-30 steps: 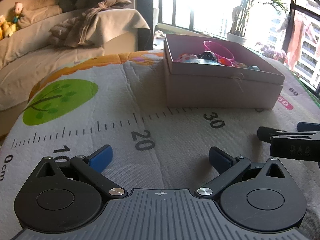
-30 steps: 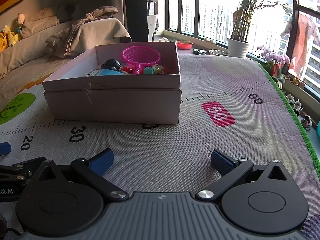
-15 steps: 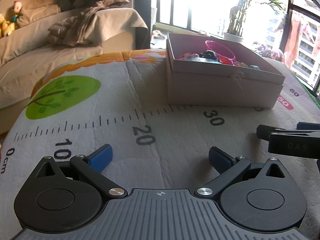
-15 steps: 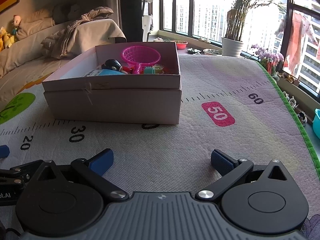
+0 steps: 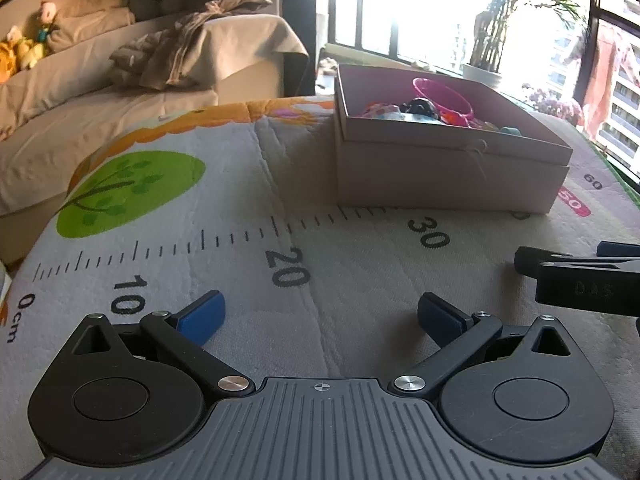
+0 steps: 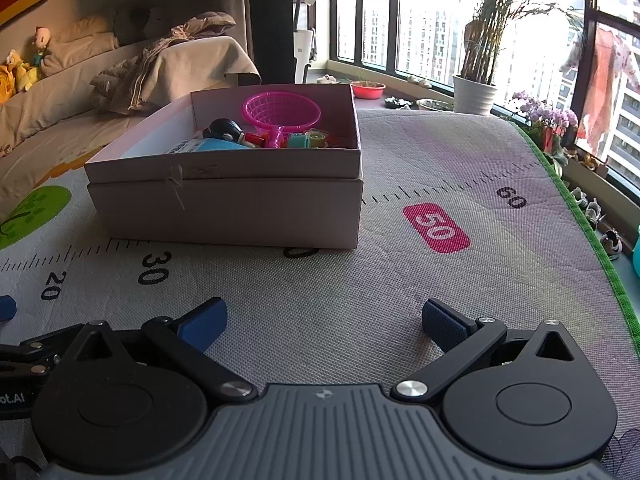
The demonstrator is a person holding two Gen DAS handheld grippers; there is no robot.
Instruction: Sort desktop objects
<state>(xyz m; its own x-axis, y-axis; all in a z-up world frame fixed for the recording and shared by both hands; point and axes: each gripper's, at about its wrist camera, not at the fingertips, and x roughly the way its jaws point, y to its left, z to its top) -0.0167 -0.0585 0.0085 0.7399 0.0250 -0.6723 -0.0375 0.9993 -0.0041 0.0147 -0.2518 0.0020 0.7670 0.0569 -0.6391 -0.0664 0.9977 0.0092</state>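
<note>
A pale pink box (image 6: 224,208) stands on the ruler-printed mat (image 6: 400,288); it also shows in the left wrist view (image 5: 440,176). Inside lie a pink plastic basket (image 6: 282,112), a black toy figure (image 6: 224,130), a light blue item (image 6: 208,146) and small teal and green pieces (image 6: 308,141). My left gripper (image 5: 320,314) is open and empty, low over the mat near the 20 mark. My right gripper (image 6: 324,320) is open and empty in front of the box. The right gripper's side (image 5: 580,280) shows at the left view's right edge.
A sofa (image 6: 80,92) with blankets and soft toys stands behind the table on the left. Windows, a potted plant (image 6: 476,92) and flowers (image 6: 548,116) are at the back right. The mat's green edge (image 6: 592,240) runs along the right side.
Both grippers stay open and almost still. The left view has shifted slightly, so the box sits a little further right and the mat's left end shows more.
</note>
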